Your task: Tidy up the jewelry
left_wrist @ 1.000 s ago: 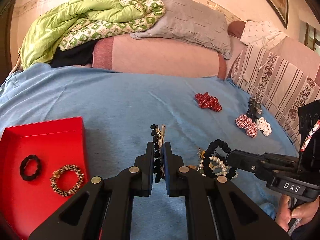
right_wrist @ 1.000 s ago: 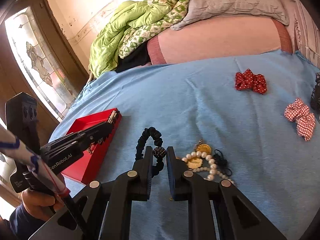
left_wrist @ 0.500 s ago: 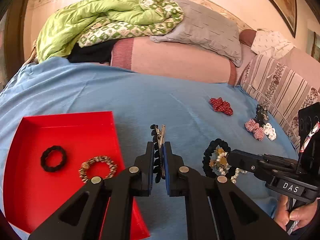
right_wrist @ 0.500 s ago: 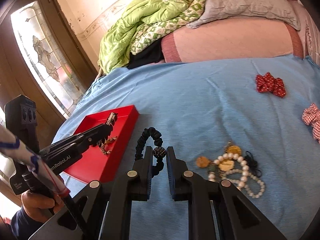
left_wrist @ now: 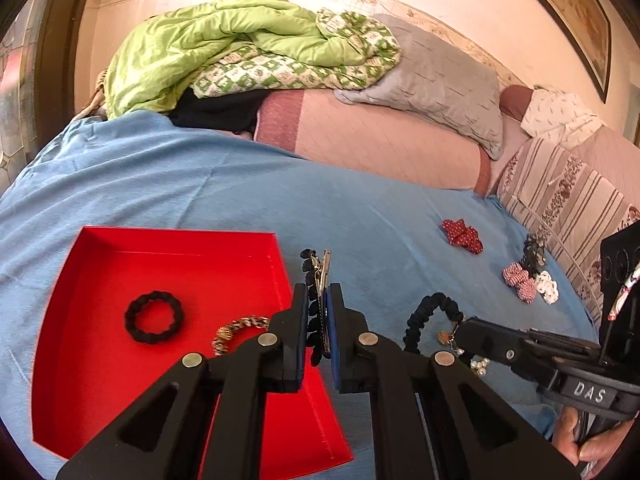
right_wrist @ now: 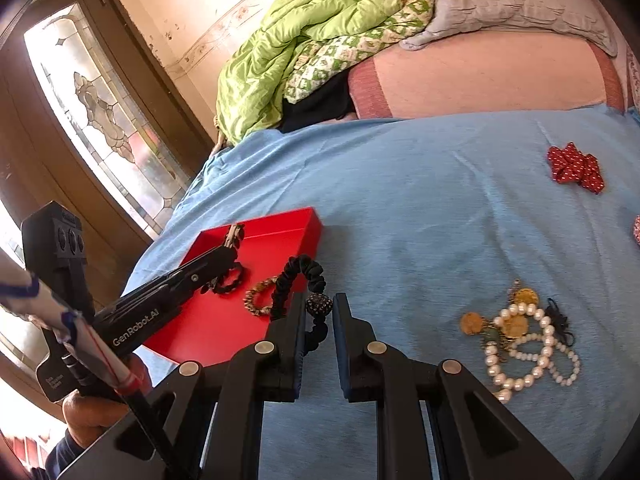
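Note:
A red tray [left_wrist: 100, 364] lies on the blue bedspread and holds a black hair tie [left_wrist: 154, 317] and a leopard-print bracelet [left_wrist: 240, 330]. My left gripper [left_wrist: 317, 300] is shut on a black hair clip [left_wrist: 318, 272] over the tray's right edge. My right gripper [right_wrist: 318, 308] is shut on a black beaded scrunchie [right_wrist: 298, 276] just right of the tray [right_wrist: 224, 332]. A heap of pearl and gold-coin jewelry [right_wrist: 520, 336] lies to the right.
A red polka-dot bow [left_wrist: 462, 236], a checked bow [left_wrist: 520, 282] and a white flower piece [left_wrist: 548, 286] lie at the right of the bed. Pillows and a green quilt [left_wrist: 224, 48] are piled at the back. A glazed door [right_wrist: 100, 120] stands at the left.
Both grippers have moved left with their loads. The left gripper has come over the tray's right edge; the right gripper has left the jewelry heap and neared the tray.

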Demonstrator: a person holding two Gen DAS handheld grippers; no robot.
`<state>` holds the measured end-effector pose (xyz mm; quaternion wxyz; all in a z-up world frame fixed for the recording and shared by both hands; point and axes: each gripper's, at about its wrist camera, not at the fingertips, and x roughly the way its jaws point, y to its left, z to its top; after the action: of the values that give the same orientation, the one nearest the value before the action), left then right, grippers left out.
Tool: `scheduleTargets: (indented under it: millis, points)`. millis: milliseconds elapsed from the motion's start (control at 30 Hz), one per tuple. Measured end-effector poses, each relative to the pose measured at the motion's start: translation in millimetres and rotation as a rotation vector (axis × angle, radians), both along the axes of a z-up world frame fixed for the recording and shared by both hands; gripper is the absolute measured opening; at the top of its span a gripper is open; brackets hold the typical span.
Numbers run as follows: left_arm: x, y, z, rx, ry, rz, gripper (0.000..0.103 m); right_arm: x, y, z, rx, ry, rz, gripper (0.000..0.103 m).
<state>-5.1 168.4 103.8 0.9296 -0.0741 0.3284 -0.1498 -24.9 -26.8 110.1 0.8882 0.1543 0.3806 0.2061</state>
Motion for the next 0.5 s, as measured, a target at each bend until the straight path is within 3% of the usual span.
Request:
scheduleTargets:
  millis: [500]
  points:
    - [-5.6,63.5,-7.3,-0.023,0.045,0.129,0.009,3.1,72.9,11.1,-0.041,-0.016,0.097,0.015]
